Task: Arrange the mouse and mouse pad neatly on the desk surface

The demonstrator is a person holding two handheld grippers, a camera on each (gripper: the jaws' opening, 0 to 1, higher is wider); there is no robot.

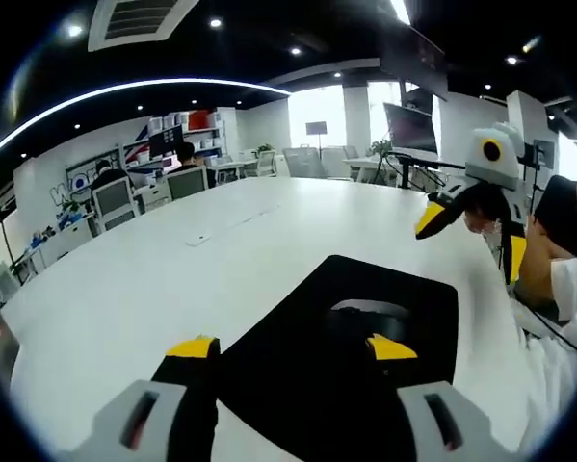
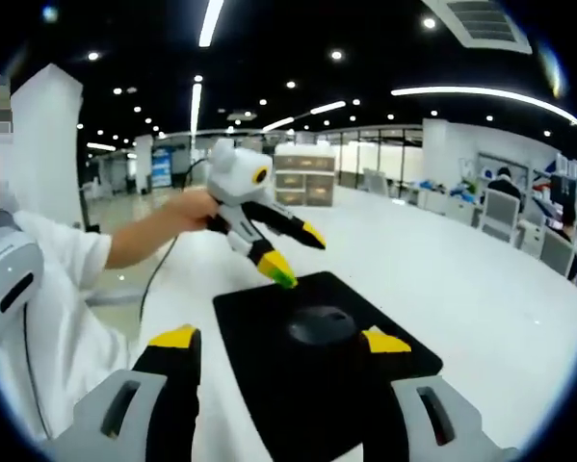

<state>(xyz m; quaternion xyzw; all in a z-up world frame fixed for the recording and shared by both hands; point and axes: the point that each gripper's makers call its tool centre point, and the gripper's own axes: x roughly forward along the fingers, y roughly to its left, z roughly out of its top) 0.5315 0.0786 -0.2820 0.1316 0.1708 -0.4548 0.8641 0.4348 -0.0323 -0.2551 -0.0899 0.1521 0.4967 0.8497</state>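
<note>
The black mouse sits on the black mouse pad on the white tabletop, just ahead of the right hand-held gripper, whose jaws are spread wide and hold nothing. The left hand-held gripper is likewise wide open and empty, the pad lying between its jaws, while a person's hand holds it above the pad's far edge.

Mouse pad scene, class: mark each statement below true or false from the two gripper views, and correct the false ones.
1. The mouse lies on the black mouse pad. True.
2. The mouse pad lies on a white desk. True.
3. The left gripper is shut on the mouse. False: its fingers are apart and hover above the pad's far edge, holding nothing.
4. The mouse pad is red. False: it is black.
5. The right gripper has its fingers apart on either side of the mouse. True.
</note>
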